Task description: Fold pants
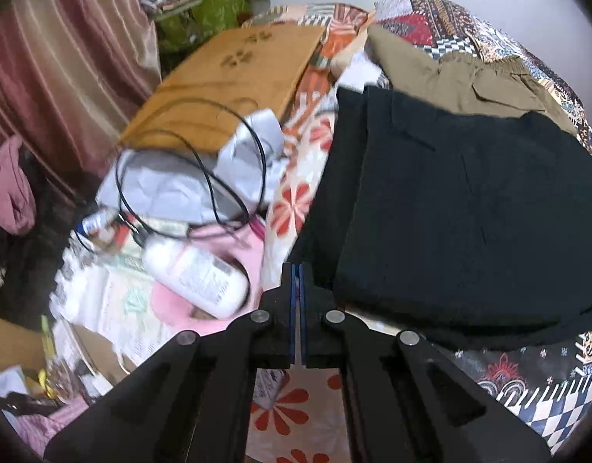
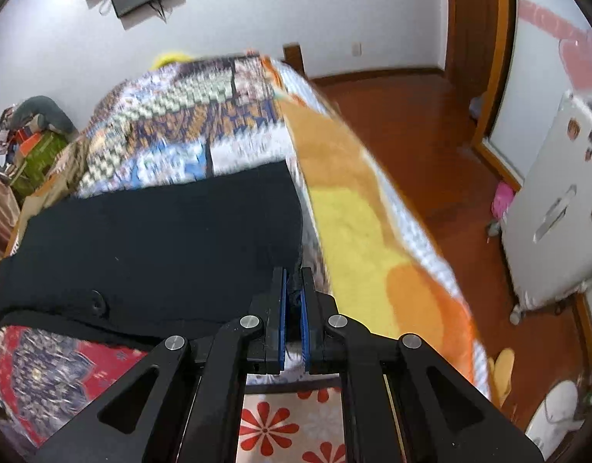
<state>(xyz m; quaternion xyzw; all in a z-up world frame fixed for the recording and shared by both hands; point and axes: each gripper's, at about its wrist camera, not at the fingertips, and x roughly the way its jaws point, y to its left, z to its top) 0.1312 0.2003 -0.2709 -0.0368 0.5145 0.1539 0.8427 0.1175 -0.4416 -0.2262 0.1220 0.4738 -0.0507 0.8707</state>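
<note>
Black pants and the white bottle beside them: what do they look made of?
Black pants: a matte woven fabric, probably cotton or a blend; it shows no sheen, holds soft creased folds, and has a sewn-on button in the right wrist view. White bottle: likely plastic, smooth and slightly glossy, with a printed label; motion blur leaves the finish uncertain.

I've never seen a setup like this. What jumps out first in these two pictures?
The black pants dominate both views, lying folded on a bed under a busy patchwork quilt. The right gripper has its jaws closed on a corner of the pants, and the left gripper is shut at their opposite edge. Left of the pants lies clutter: a white lotion bottle and a looped black cable.
</note>
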